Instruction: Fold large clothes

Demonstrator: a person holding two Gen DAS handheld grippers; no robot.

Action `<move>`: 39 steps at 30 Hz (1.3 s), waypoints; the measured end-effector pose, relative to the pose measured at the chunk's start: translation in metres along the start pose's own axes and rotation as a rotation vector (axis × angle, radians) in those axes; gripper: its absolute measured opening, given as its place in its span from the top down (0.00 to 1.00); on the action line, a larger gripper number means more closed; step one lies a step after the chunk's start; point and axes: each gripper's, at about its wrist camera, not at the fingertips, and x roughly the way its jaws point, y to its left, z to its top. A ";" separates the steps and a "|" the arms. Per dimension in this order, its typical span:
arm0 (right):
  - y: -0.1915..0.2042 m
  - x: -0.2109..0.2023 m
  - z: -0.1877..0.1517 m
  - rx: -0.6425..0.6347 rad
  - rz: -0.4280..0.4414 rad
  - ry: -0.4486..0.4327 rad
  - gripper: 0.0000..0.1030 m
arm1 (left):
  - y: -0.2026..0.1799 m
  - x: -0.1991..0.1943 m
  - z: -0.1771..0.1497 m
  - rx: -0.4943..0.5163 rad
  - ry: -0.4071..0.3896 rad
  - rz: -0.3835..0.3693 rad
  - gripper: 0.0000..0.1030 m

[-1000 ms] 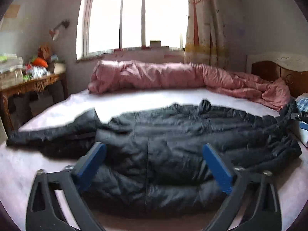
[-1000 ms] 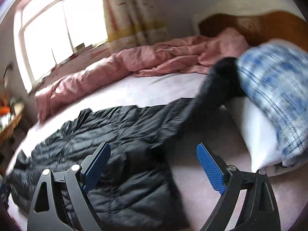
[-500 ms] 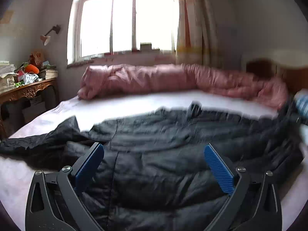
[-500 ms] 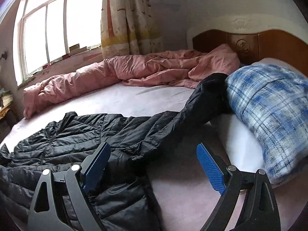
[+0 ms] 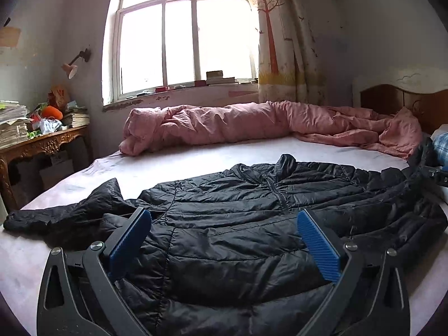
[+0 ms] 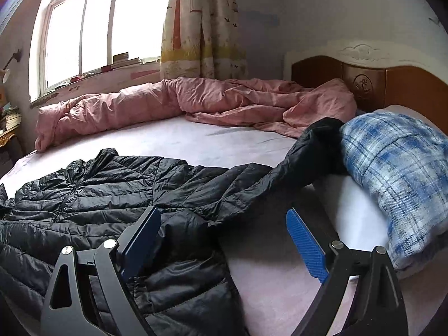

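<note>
Both tongs — left gripper (image 5: pixel 224 240) and right gripper (image 6: pixel 224 238) — hover spread and empty over the black jacket (image 5: pixel 252 224), laid flat on the bed (image 5: pixel 196 159) with sleeves out left and right, ready for folding.

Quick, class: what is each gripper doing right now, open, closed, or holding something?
Left gripper: open, holding nothing, above the black jacket.
Right gripper: open, holding nothing, at the jacket's edge.

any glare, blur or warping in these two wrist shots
Left wrist view: the window is blown out white, the black jacket stays sharp, and the edges curve with a dark fisheye vignette. Right wrist view: same overexposed window, the plaid pillow looks slightly soft, and the headboard bows.
</note>
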 end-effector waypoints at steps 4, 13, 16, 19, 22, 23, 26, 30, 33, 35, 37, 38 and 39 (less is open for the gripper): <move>0.001 -0.002 0.000 -0.024 -0.039 -0.020 0.10 | -0.001 0.003 -0.001 0.001 0.012 -0.005 0.00; -0.005 0.008 0.072 0.008 -0.109 -0.033 0.10 | 0.001 0.004 -0.001 -0.015 0.010 -0.032 0.00; -0.019 0.023 0.089 0.032 -0.210 -0.061 0.10 | 0.002 0.004 -0.001 -0.015 0.001 -0.014 0.00; -0.040 0.046 0.079 0.098 -0.276 -0.037 0.10 | 0.002 0.004 -0.001 -0.012 0.001 -0.014 0.00; -0.048 0.081 0.063 0.064 -0.318 0.033 0.10 | -0.002 0.006 -0.001 0.013 0.006 -0.003 0.00; -0.046 0.084 0.061 0.036 -0.345 0.028 0.11 | -0.003 0.007 -0.001 0.020 0.010 0.000 0.00; -0.042 0.083 0.057 0.016 -0.354 -0.026 0.21 | -0.006 0.009 -0.001 0.029 0.019 -0.005 0.00; -0.044 0.096 0.054 0.021 -0.332 0.037 0.43 | -0.004 0.012 -0.002 0.018 0.030 -0.018 0.00; -0.051 0.109 0.047 0.032 -0.407 0.109 0.67 | -0.003 0.011 -0.003 0.009 0.023 -0.021 0.00; -0.052 0.116 0.041 0.029 -0.403 0.150 0.96 | -0.003 0.011 -0.003 0.009 0.027 -0.028 0.00; -0.046 0.108 0.041 -0.006 -0.409 0.098 0.96 | -0.005 0.013 -0.004 0.019 0.038 -0.038 0.00; -0.041 0.102 0.043 -0.027 -0.409 0.069 0.96 | -0.007 0.014 -0.004 0.027 0.041 -0.036 0.00; -0.036 0.093 0.046 -0.042 -0.389 0.032 0.96 | -0.008 0.014 -0.004 0.031 0.041 -0.035 0.00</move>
